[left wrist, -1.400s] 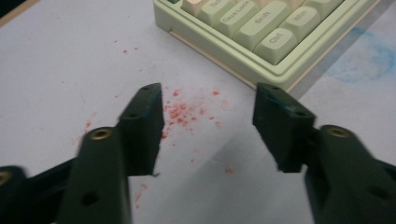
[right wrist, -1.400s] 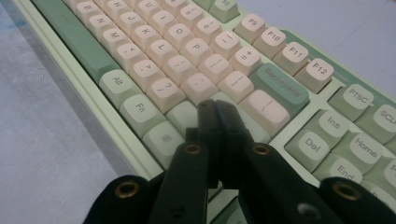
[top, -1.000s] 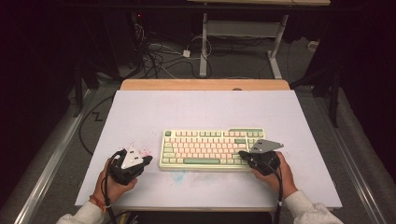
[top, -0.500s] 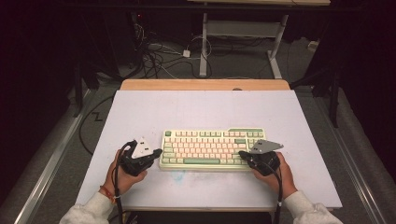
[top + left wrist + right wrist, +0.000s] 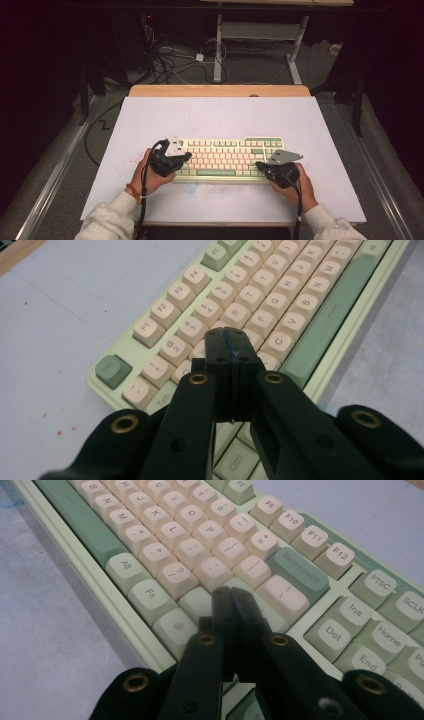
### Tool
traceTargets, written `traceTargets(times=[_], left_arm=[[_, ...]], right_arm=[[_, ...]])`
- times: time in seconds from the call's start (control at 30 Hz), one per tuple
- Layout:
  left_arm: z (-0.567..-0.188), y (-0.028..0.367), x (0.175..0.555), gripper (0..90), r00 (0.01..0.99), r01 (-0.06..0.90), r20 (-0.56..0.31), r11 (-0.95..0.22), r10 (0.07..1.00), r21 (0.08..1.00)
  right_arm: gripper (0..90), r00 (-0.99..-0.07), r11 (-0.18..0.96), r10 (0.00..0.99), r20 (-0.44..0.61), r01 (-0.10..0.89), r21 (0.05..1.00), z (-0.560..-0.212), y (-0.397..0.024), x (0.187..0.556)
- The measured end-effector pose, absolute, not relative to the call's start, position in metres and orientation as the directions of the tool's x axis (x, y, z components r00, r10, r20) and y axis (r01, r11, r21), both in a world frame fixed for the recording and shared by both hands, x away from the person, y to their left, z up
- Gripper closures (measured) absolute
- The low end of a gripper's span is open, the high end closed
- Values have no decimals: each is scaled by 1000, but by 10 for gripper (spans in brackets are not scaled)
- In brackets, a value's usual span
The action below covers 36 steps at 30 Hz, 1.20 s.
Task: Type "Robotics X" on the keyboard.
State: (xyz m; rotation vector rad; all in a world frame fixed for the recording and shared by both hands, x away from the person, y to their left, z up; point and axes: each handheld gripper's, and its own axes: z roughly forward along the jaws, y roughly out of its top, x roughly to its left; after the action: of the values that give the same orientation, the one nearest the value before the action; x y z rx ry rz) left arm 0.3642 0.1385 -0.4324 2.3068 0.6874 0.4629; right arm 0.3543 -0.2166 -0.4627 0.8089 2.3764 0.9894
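With both sets of jaws pressed together and nothing between them, I hold my two grippers over the keyboard (image 5: pixel 227 159).

The keyboard, pale green with cream keys, lies flat on the white mat (image 5: pixel 220 117), nearer my edge of it than the far wooden strip. My left gripper (image 5: pixel 230 340) sits over the keyboard's left end, its closed tips above the keys just beside the W and S columns, with the Tab key (image 5: pixel 161 399) to one side and the long green space bar (image 5: pixel 327 322) on the other. My right gripper (image 5: pixel 231 597) sits over the keyboard's right end, its closed tips above the green keys below Backspace (image 5: pixel 296 566), near the Fn key (image 5: pixel 150 594). I cannot tell whether either tip touches a key.
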Motion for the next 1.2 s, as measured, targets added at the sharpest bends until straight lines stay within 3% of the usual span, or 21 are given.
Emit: traceTargets(times=[0.57,1.2], left_arm=[[-440,89,393,876,836,329,149,-699,528,635],[-450,79,400,864,834,335,173,-730,524,595]], right_arm=[[900,-730,579,659,-179,341,741,-463,-215,354],[900,-730,590,655,-192,336,734,-462,-214,354]])
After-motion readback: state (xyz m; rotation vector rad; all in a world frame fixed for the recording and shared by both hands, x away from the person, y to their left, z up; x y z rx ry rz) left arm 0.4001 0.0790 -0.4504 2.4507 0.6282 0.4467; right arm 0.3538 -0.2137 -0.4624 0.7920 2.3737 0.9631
